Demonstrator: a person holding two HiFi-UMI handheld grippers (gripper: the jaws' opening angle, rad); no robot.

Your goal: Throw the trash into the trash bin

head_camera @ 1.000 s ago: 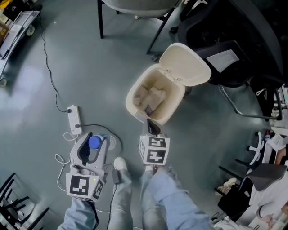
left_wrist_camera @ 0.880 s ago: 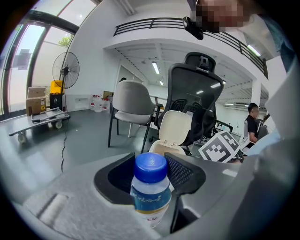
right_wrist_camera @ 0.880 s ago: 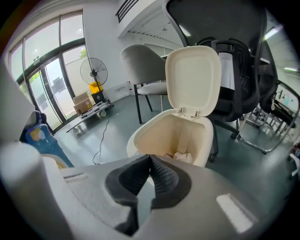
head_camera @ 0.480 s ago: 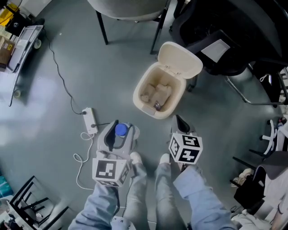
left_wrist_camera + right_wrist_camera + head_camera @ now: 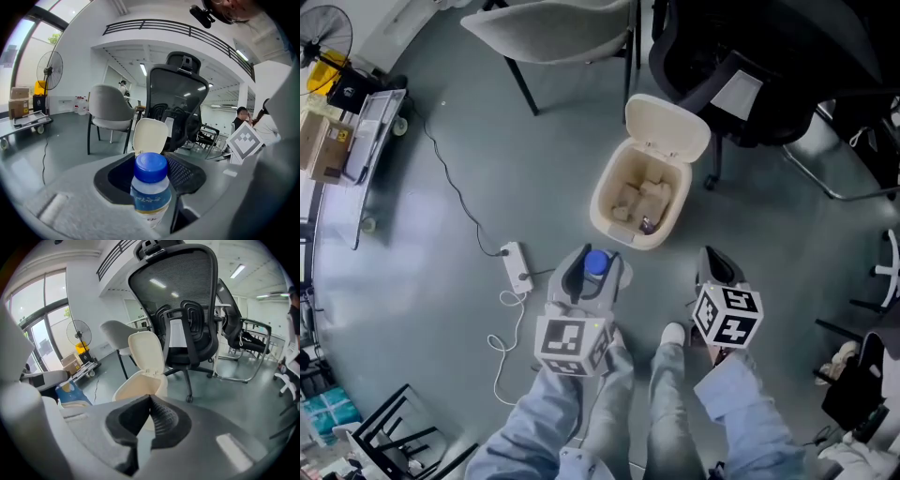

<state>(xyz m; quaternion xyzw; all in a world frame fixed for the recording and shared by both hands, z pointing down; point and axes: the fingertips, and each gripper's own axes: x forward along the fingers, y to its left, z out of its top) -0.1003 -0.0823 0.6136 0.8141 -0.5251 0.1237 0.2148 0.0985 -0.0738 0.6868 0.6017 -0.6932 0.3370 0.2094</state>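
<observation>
While the grey floor (image 5: 487,169) filled most of the head view, a black chair (image 5: 769,56) stood at the far right and a grey chair (image 5: 553,28) at the far middle. Near the black chair's base, the cream bin (image 5: 602,208) sat on the floor with its lid (image 5: 667,127) tipped up and back, open, and pale crumpled trash (image 5: 642,197) lay inside. The person's legs came up from the near edge, with the two grippers held out in front of them. The left gripper (image 5: 592,274) was just near and left of the bin, its jaws clamped on a bottle (image 5: 150,187) that stood upright between them, blue cap on top and a blue label round the clear body; the bottle had not yet reached the bin. The right gripper (image 5: 713,262) hung near and right of the bin, apart from it, with its jaws pressed together on nothing. Left of the left gripper, a white power strip (image 5: 517,267) lay on the floor, and a thin cable (image 5: 455,183) ran from it toward the far left.
</observation>
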